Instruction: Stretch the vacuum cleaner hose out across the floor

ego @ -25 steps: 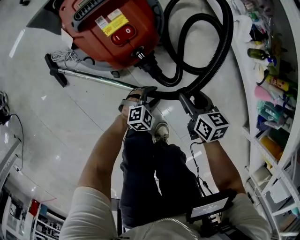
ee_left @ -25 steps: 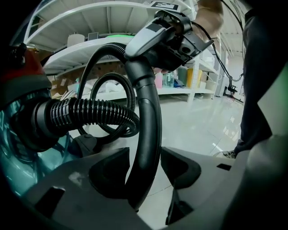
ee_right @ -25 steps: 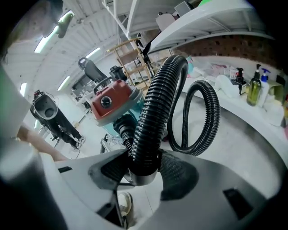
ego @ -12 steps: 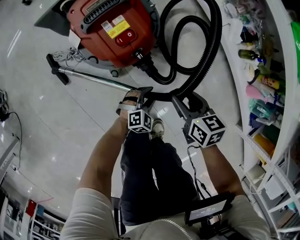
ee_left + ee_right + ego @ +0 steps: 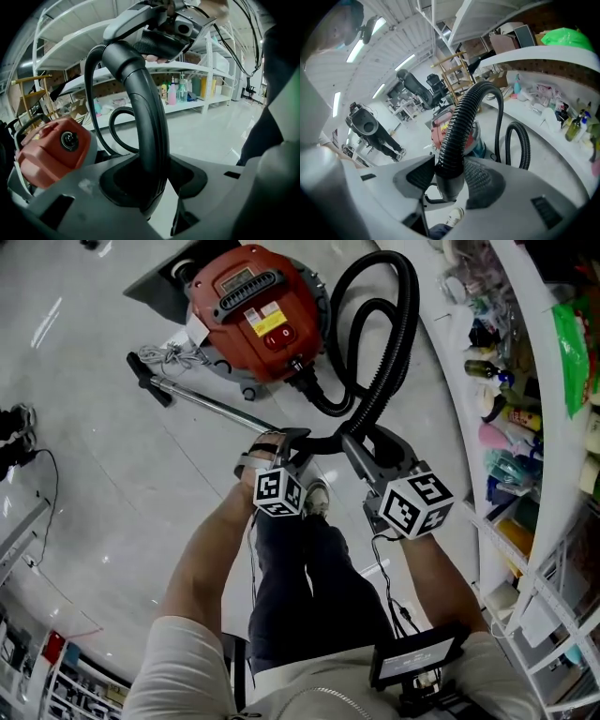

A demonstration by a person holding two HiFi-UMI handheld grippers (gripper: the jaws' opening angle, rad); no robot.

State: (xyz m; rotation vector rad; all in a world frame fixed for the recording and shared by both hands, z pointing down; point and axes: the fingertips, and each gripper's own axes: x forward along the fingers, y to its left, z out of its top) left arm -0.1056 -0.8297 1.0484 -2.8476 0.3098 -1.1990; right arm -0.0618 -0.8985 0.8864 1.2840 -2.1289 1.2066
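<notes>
Black ribbed hose (image 5: 405, 324) leaves the front of the red vacuum (image 5: 258, 310), loops up toward the shelves (image 5: 525, 474), and comes back down to my two grippers. They hold it side by side above the floor (image 5: 112, 484).

My left gripper (image 5: 286, 435) is on the smooth bent pipe (image 5: 140, 93) at the hose's end. Its jaws have just been closing, with the pipe between them, and both pads press on it.

My right gripper (image 5: 361, 439) is just beside the left one, a little further along the hose. It is clamped on the smooth cuff (image 5: 449, 180) where the ribs begin. Its jaws have also just been closing, with the cuff between the pads and touching both.

Both grippers point forward and down toward the vacuum. Most of the hose is curled in one tall loop between the vacuum and the shelves, not laid out straight.

A metal wand (image 5: 211, 407) runs from near my left gripper across the floor to the nozzle (image 5: 145, 376), which lies just left of the vacuum.

My shoe (image 5: 317, 498) shows below, between the two grippers.
</notes>
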